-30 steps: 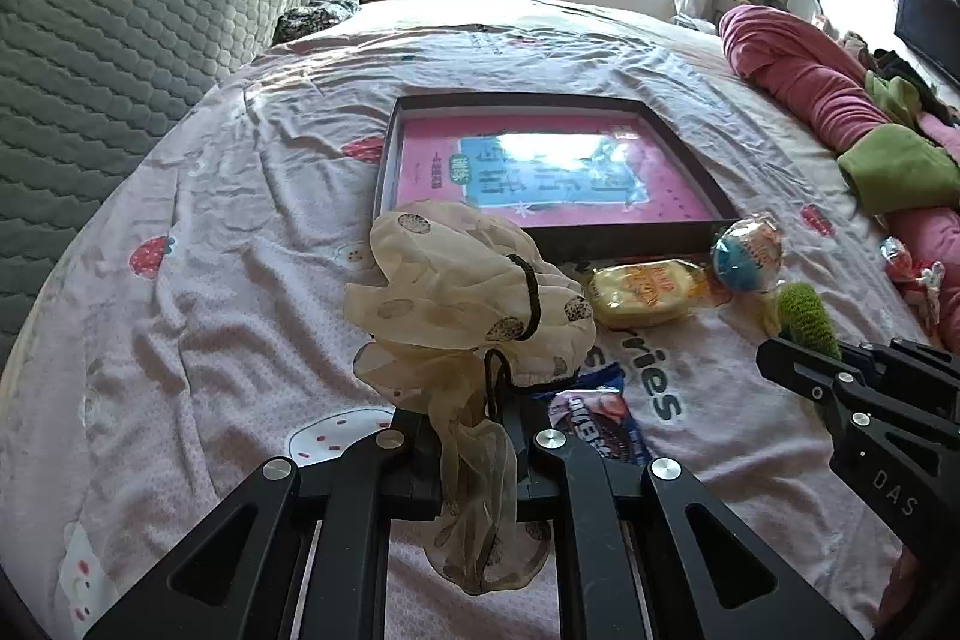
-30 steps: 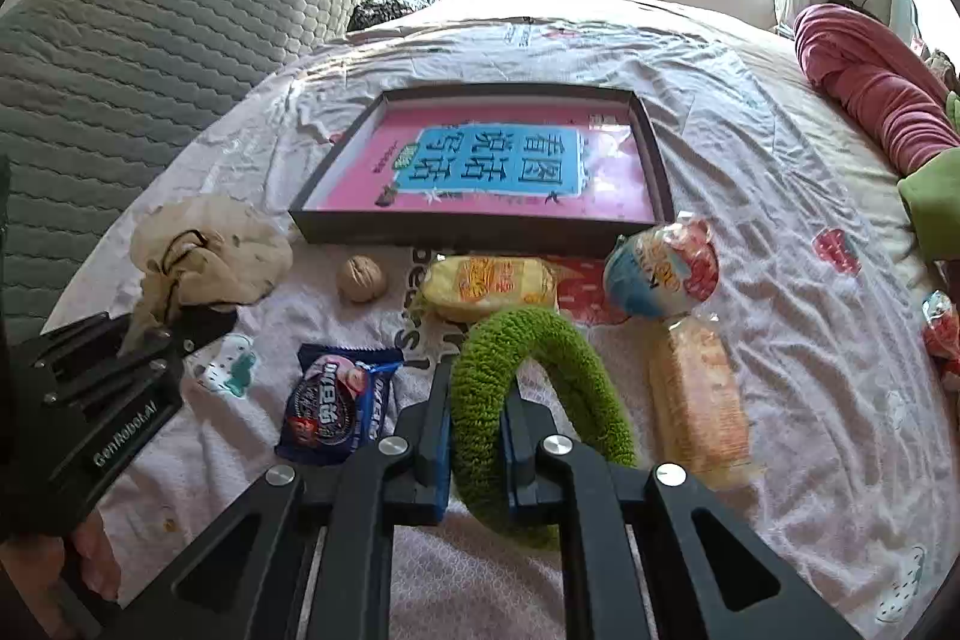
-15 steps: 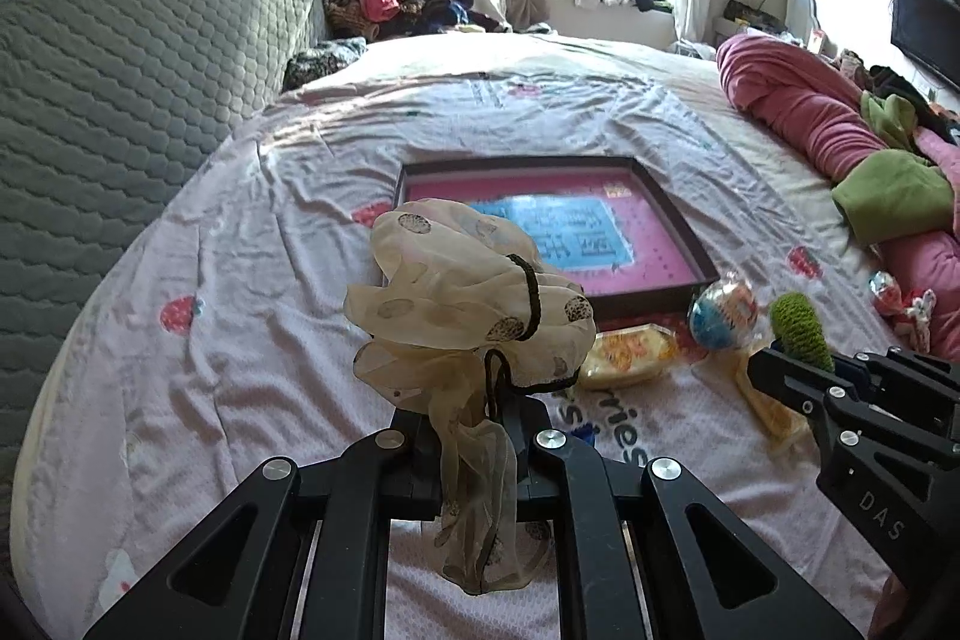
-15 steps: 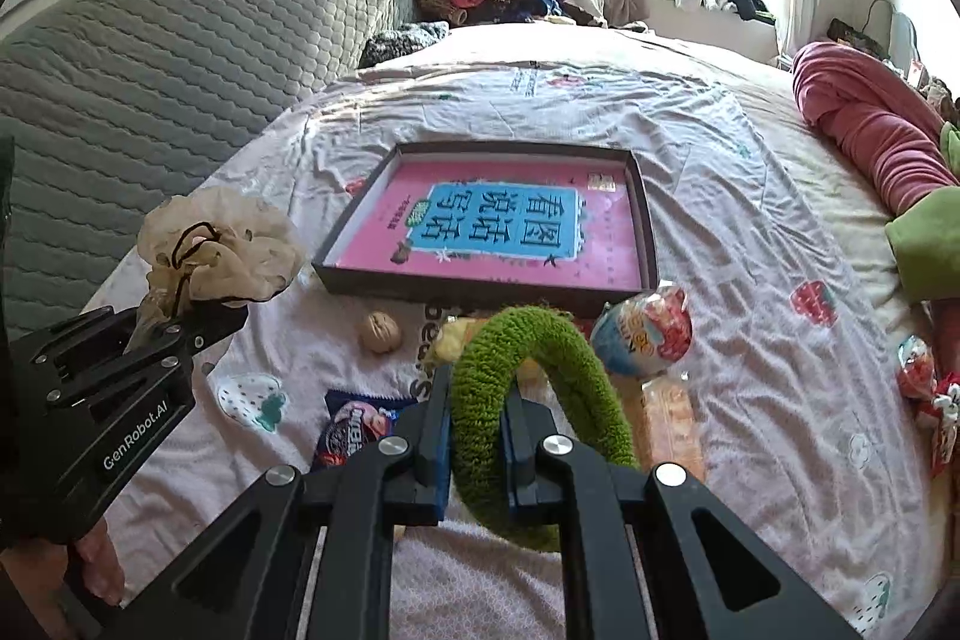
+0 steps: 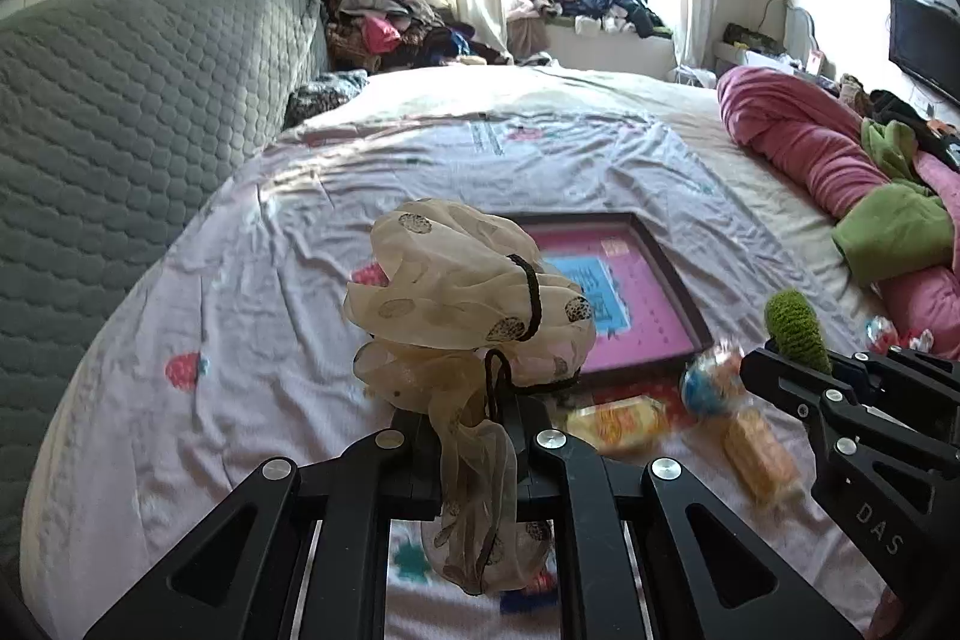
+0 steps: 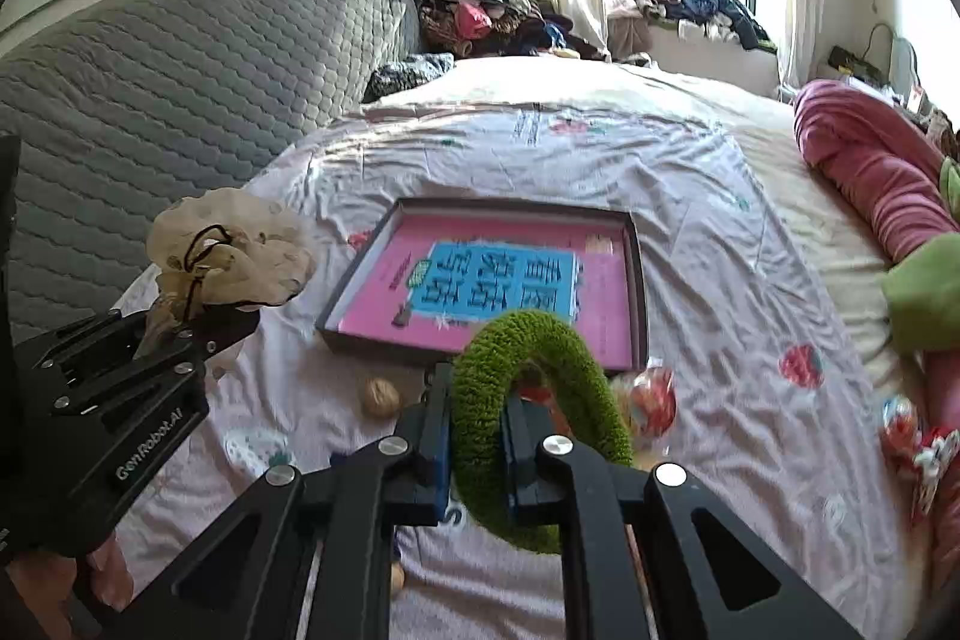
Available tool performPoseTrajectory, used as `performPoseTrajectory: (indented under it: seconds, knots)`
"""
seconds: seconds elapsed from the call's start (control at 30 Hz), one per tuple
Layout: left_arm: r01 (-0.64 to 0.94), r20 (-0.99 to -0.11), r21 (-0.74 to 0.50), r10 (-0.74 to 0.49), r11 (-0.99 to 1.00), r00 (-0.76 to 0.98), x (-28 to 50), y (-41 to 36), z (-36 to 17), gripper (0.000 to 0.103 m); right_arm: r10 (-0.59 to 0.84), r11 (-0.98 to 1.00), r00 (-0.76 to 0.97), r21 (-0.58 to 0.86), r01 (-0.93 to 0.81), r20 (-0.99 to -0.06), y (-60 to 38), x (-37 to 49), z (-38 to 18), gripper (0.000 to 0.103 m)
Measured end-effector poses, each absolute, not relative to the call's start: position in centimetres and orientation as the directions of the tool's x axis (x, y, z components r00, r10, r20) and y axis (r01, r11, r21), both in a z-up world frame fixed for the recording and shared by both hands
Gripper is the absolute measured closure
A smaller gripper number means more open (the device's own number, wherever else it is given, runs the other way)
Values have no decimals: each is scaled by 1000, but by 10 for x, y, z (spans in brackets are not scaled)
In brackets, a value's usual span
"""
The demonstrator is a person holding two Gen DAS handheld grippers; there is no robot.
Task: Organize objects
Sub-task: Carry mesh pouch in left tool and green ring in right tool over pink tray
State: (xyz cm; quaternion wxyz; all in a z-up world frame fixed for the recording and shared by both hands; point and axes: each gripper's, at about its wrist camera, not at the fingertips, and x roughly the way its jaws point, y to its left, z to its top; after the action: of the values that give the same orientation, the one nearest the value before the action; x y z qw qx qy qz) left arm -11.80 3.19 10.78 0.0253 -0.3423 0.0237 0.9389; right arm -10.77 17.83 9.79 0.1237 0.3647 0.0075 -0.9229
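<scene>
Up above the bed (image 6: 690,196), on the left side, the left gripper (image 5: 474,436) has its jaws pinching a floppy cream hair scrunchie (image 5: 462,292) with dark spots and a black band, and the scrunchie hangs in the air. Past it a flat box (image 6: 498,274) with a pink and blue picture inside lies on the pale sheet, with a walnut (image 6: 379,398) and some snack packs (image 5: 618,418) just beside its near edge. On the right, the right gripper (image 6: 477,436) has its jaws pinching a fuzzy green ring (image 6: 528,370), held up over the snacks.
</scene>
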Motion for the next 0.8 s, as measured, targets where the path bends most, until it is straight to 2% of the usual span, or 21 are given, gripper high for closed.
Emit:
performPoseTrajectory:
  seconds: [0.4,0.8]
  knots:
    - [-49,-622,40,14,-998,-783,-174,34,122,91,-212,-970,-731,48,239,-649,175,-157,116,90]
    - [-23,-654,55,-19,-998,-756,-243,34,89,91,-215,-966,-712,41,253,-668,170,-214,91,90]
